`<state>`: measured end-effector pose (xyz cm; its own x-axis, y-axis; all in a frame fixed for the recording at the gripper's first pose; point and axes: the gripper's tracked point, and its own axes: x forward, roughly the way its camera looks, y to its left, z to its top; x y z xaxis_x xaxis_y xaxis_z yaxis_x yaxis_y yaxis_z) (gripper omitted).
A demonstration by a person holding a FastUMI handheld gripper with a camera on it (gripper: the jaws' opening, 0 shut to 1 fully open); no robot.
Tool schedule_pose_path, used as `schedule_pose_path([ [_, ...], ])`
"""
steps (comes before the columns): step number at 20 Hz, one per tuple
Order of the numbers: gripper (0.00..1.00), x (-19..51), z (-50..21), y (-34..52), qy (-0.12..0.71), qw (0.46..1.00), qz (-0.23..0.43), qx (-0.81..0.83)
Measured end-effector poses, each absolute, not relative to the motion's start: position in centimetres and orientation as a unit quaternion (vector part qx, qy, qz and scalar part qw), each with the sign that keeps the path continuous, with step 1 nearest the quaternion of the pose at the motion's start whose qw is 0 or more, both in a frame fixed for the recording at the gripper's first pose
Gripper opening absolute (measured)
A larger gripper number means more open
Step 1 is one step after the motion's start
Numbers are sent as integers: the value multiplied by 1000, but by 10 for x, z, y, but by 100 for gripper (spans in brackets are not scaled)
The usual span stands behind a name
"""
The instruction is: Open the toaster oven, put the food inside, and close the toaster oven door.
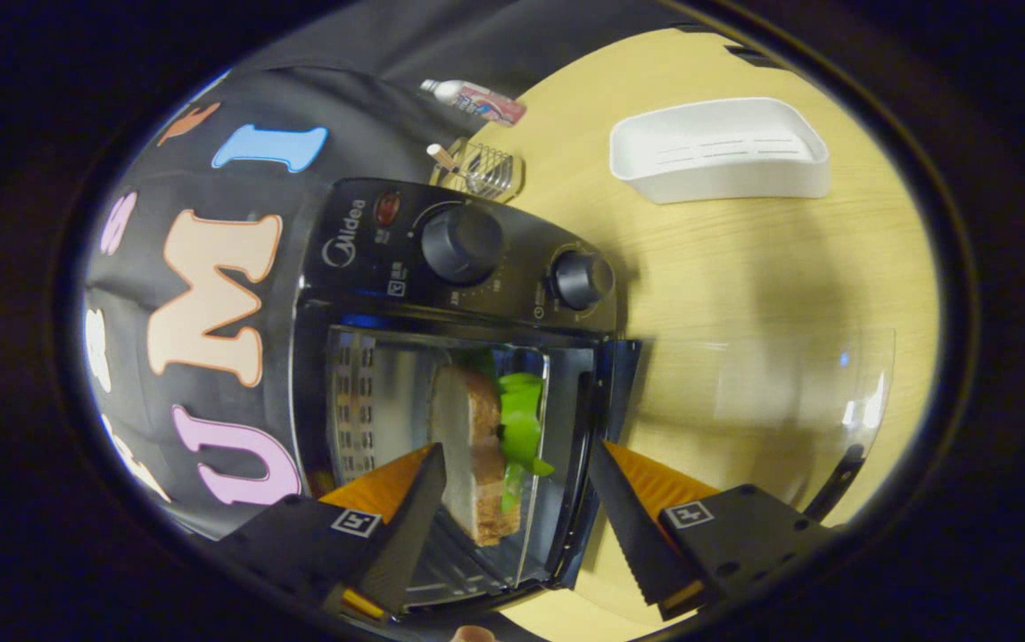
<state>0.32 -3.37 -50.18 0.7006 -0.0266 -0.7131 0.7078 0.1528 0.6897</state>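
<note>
The tongs stand wide open with nothing between their fingers, the two fingers well apart and pointing at the mouth of the toaster oven. Just ahead of them, in line with the gap between the fingers, the food sits inside the oven's shiny cavity: a slice of brown bread standing on edge with a green leafy piece touching its side. Neither finger touches the food. The oven's glass door is swung fully open and lies out over the wooden surface, with its dark handle at the free edge, close to one of the fingers. Beyond the cavity is the oven's black control panel, carrying a larger knob, a smaller knob and a small red lamp. Behind the oven, near the far edge of the surface, stands a small wire rack with a pale stick poking from it. Well apart from the oven, a white rectangular tray rests on the surface. Farthest back, at the edge against the dark cloth, lies a small bottle on its side.
</note>
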Motion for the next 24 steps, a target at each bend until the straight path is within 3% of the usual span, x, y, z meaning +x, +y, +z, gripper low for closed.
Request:
schedule_pose_path([
  [7, 99, -15, -446, -41, 250, 823, -178, 478],
  [14, 99, -20, -323, -36, 181, 955, -66, 224],
  [19, 99, -8, -222, -12, 99, 989, -1, 108],
  [24, 99, -19, -165, 3, 39, 998, 28, 41],
])
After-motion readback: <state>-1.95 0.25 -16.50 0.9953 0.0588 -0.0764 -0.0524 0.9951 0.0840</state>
